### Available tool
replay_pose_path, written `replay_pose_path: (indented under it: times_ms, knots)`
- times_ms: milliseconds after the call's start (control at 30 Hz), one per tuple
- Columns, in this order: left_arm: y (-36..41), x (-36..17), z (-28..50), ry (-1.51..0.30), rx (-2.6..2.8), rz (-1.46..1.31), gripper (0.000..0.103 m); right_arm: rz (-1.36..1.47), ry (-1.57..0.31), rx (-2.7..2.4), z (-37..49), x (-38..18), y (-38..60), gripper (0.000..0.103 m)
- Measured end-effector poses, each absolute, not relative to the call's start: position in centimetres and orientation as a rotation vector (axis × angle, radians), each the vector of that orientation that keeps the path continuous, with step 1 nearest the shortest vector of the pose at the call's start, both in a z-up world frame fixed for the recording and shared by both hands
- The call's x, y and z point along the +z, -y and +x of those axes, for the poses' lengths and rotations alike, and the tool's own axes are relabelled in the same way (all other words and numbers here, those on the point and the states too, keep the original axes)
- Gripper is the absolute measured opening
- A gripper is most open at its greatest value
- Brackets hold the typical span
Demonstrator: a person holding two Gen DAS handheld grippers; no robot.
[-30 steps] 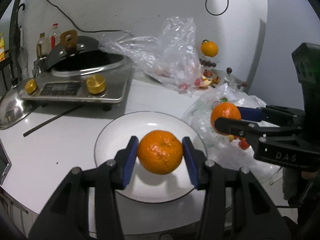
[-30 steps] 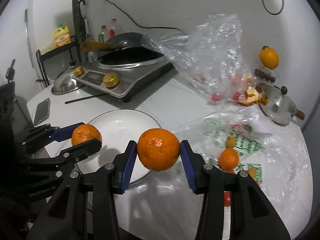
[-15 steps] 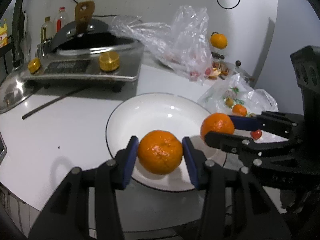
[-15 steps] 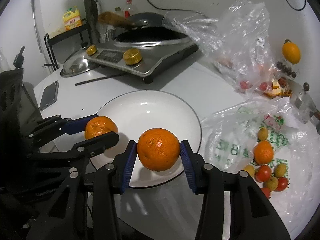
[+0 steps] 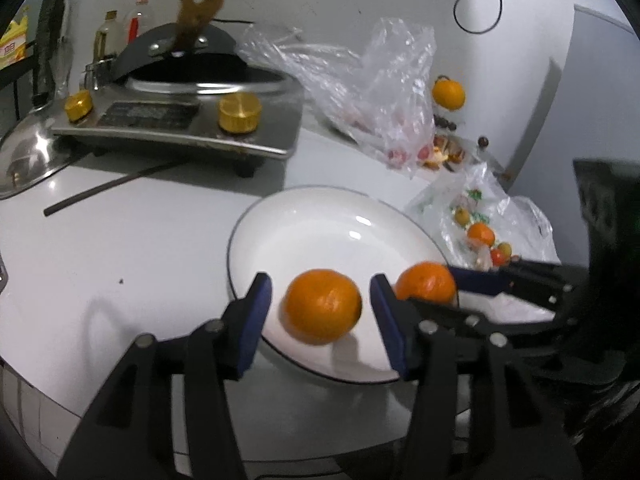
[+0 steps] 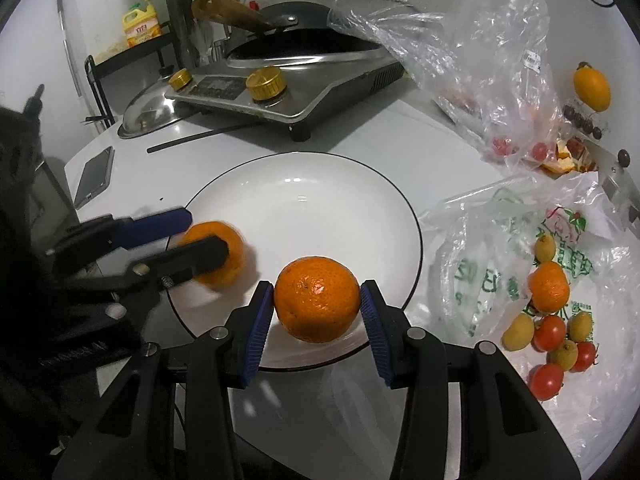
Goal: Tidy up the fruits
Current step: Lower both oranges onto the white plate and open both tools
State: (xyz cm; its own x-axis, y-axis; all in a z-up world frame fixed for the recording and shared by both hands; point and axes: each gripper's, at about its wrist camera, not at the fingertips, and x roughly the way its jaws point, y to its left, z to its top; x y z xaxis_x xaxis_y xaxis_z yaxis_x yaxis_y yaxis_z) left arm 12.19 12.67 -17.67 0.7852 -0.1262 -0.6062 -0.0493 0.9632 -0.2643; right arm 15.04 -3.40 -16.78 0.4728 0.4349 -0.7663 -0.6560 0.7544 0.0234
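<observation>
A white plate (image 5: 320,224) (image 6: 304,208) lies on the white table. The jaws of my left gripper (image 5: 320,285) (image 6: 206,232) are opening over the plate's near rim. An orange (image 5: 322,306) (image 6: 236,266) sits loose and blurred between its blue pads (image 5: 256,312), with a gap on each side. My right gripper (image 6: 317,292) (image 5: 432,286) is shut on a second orange (image 6: 317,299) (image 5: 426,282), held just above the plate's near right edge.
An induction cooker (image 6: 280,96) with a wok stands behind the plate, with a dark rod (image 6: 200,138) in front of it. A steel lid (image 6: 148,114) and a phone (image 6: 94,176) lie left. Plastic bags (image 6: 492,40) and small fruits (image 6: 548,320) lie right.
Both grippers have sunk toward the plate. The left gripper's pads have parted from its orange, which now sits loose and blurred between them. The right gripper keeps its grip.
</observation>
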Motion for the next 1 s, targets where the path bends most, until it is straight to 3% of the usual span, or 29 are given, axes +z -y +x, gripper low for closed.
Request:
replay_pose_path:
  times_ms: [167, 233, 267, 300, 433, 533, 1000]
  knots:
    - [-13.4, -16.9, 11.5, -0.641, -0.018, -0.295, 0.054, -0.306, -0.859, 0.697, 14.8, -17.2, 2.6, 0.047]
    - [-13.6, -16.7, 11.3, -0.637, -0.011, -0.292, 0.064, -0.313, -0.855, 0.698, 14.7, -17.2, 2.5, 0.048]
    - [-13.7, -16.5, 11.2, -0.63, -0.004, -0.29, 0.075, -0.322, -0.852, 0.7, 14.6, -17.2, 2.5, 0.048]
    - [-13.7, -16.5, 11.1, -0.625, 0.001, -0.293, 0.076, -0.326, -0.849, 0.703, 14.6, -17.2, 2.5, 0.048]
    - [-13.7, -16.1, 11.0, -0.619, 0.019, -0.286, 0.077, -0.33, -0.856, 0.715, 14.4, -17.1, 2.4, 0.049]
    - [-13.2, -15.7, 11.0, -0.616, 0.025, -0.271, 0.077, -0.32, -0.831, 0.73, 14.0, -16.7, 2.9, 0.059]
    - [-8.2, -13.7, 11.8, -0.603, 0.016, -0.204, 0.077, -0.219, -0.717, 0.696, 14.0, -13.3, 9.3, 0.059]
